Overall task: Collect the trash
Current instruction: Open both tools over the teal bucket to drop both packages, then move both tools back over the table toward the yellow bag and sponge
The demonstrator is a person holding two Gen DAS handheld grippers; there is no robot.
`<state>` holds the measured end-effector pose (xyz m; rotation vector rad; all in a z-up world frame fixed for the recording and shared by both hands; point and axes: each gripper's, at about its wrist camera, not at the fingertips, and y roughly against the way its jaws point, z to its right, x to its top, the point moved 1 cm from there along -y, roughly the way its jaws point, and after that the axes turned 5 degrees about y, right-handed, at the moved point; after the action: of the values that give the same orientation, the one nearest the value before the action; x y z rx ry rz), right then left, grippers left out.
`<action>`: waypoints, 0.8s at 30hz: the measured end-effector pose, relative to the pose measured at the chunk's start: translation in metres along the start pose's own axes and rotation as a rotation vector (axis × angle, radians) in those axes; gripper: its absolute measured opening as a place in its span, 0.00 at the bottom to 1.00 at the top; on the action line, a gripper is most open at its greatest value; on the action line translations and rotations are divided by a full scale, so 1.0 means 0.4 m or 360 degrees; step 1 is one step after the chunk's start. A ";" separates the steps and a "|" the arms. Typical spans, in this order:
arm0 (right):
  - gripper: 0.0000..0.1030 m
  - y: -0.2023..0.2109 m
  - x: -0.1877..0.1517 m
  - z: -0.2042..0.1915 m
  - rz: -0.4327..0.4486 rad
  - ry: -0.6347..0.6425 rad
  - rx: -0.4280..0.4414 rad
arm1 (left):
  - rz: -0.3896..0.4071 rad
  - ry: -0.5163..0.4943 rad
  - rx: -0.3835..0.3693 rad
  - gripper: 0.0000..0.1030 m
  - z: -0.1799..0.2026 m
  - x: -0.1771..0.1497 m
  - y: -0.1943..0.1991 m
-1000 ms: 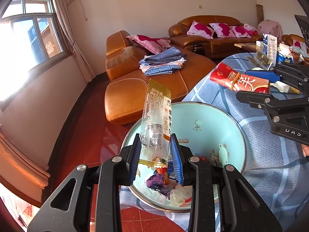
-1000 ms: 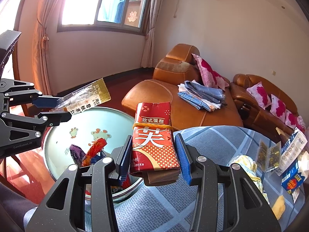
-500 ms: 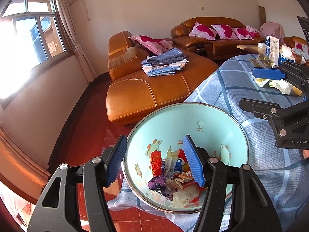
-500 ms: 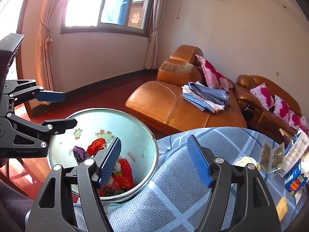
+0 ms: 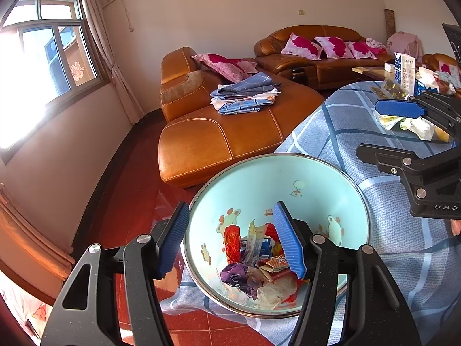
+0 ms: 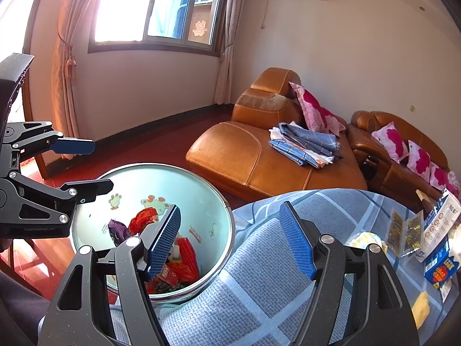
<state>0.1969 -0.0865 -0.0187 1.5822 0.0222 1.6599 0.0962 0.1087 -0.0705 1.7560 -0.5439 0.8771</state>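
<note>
The basin [image 5: 317, 178] looks like glossy pale-blue enamel with a bright metal rim. The wrappers [image 5: 253, 262] in it are crinkled, shiny plastic film and foil. The table [image 6: 273, 302] wears a woven checked cloth, matt and coarse. Both grippers' fingers [image 5: 286, 239] carry ribbed blue rubbery pads on speckled matt black plastic. The sofa [image 5: 207, 141] is smooth orange leather, the floor [image 5: 132, 201] glossy red tile.

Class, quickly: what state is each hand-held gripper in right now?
Left hand-held gripper: open, holding nothing, above the bowl.
Right hand-held gripper: open, holding nothing.
</note>
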 end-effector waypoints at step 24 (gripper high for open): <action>0.71 0.052 -0.026 0.071 0.0023 -0.0228 -0.0191 | 0.0021 -0.0073 -0.0073 0.66 0.061 0.030 0.003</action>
<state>0.2083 -0.1202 -0.0104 1.6084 -0.1603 1.5262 0.1102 0.0862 -0.0647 1.7358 -0.6018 0.8290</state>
